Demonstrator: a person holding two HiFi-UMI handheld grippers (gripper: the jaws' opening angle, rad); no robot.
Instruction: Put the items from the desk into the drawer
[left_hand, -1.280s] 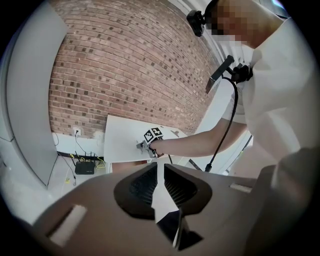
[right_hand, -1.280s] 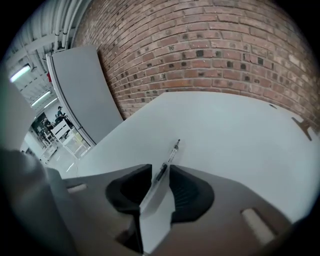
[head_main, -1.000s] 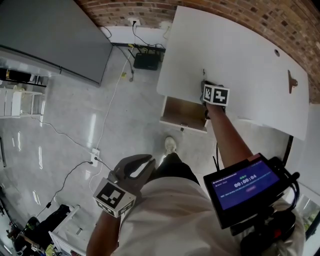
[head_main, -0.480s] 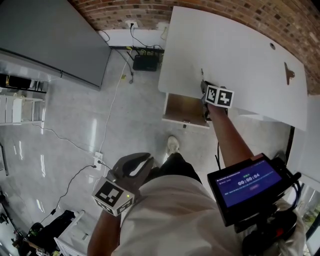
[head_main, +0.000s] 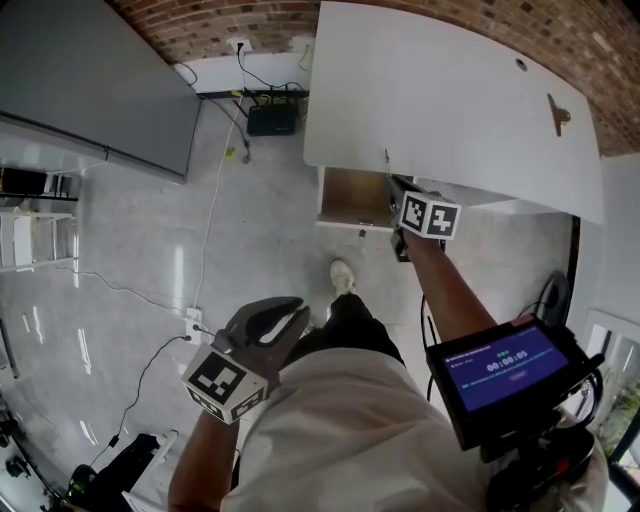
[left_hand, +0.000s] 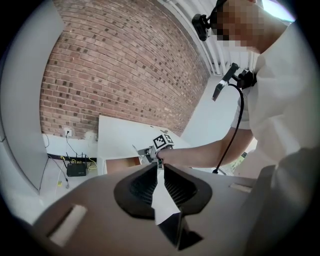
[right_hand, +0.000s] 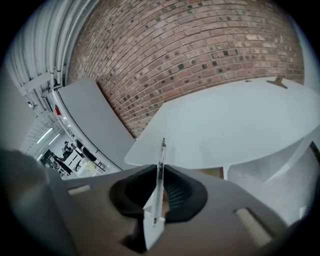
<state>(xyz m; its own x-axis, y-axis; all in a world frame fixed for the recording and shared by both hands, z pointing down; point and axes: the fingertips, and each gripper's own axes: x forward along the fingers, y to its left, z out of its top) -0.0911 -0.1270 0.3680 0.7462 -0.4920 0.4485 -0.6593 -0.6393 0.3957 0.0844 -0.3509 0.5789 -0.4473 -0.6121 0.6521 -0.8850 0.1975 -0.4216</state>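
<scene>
My right gripper (head_main: 396, 188) is shut on a thin pen (right_hand: 160, 167), which stands up between the jaws with its tip (head_main: 386, 157) toward the white desk (head_main: 460, 110). It hovers at the desk's near edge, just right of the open drawer (head_main: 350, 222) with its brown wooden inside. A small brown item (head_main: 557, 113) lies at the desk's far right, also seen as the brown item (right_hand: 276, 81). Low by my body, my left gripper (head_main: 290, 318) is shut with nothing in it; its pads (left_hand: 150, 184) meet.
A black router (head_main: 268, 120) and cables lie on the floor by the brick wall. A grey panel (head_main: 90, 90) stands at the left. A screen (head_main: 505, 365) hangs at my chest. A shoe (head_main: 342, 277) shows below the drawer.
My right gripper has drawn back from over the desk to its near edge beside the drawer, the pen still in it. The left gripper has stayed put.
</scene>
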